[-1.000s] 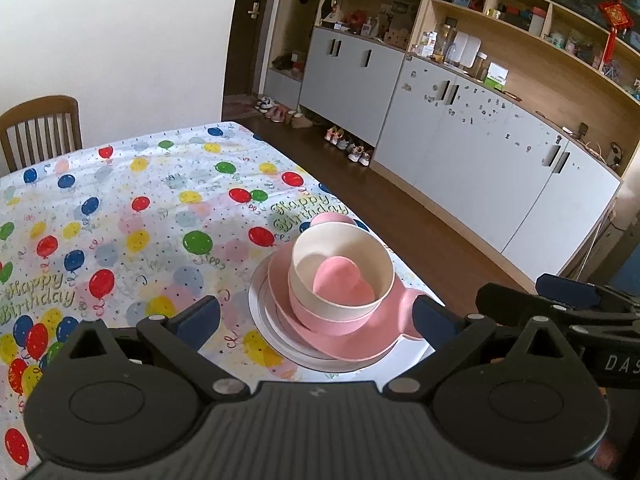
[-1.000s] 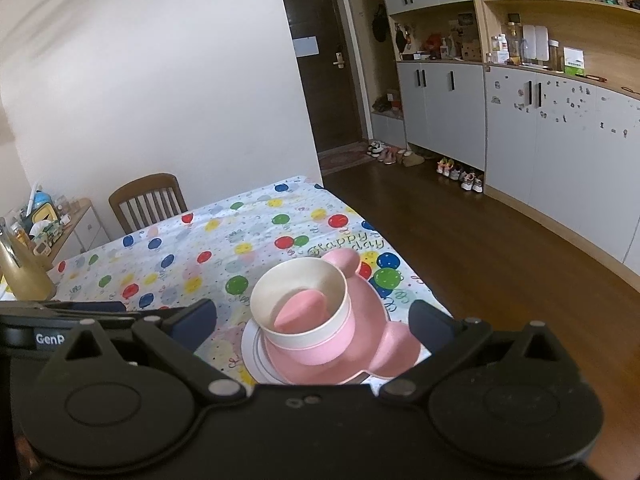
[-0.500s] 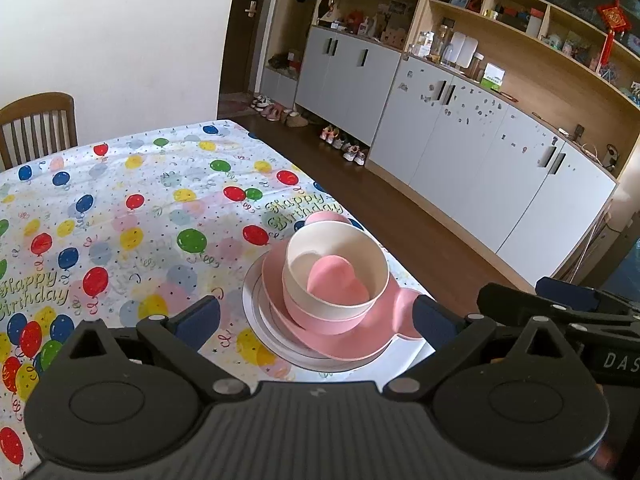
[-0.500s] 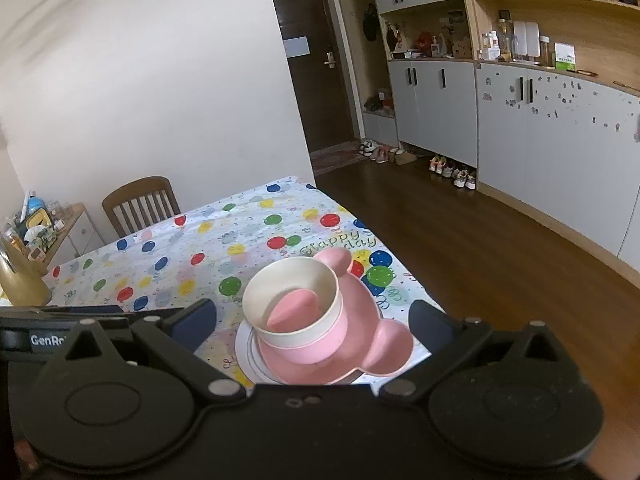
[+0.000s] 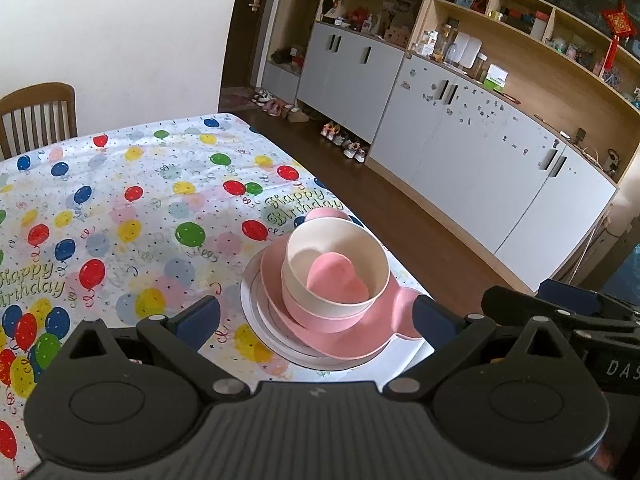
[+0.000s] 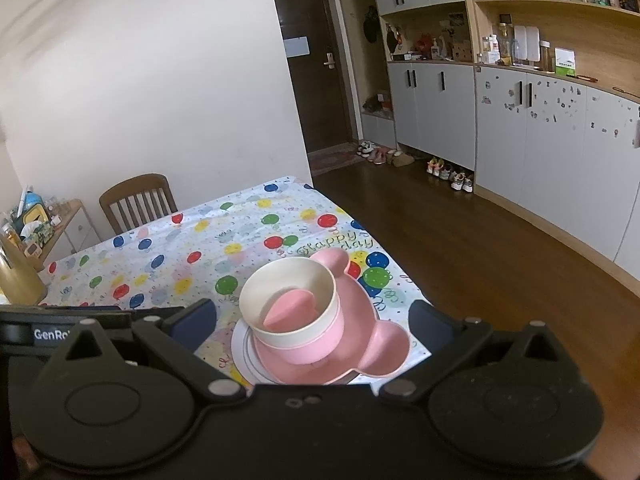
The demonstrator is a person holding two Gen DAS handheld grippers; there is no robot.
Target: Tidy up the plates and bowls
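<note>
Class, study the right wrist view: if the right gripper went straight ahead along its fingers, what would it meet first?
Probably the cream bowl atop the stack, between the right gripper's open fingers. Depth is unclear, so it might pass above.

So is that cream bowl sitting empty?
No, a small pink heart-shaped dish lies inside the cream bowl.

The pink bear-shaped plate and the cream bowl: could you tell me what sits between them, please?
A pink bowl sits between them, holding the cream bowl above the pink bear-shaped plate, clearest in the right wrist view.
</note>
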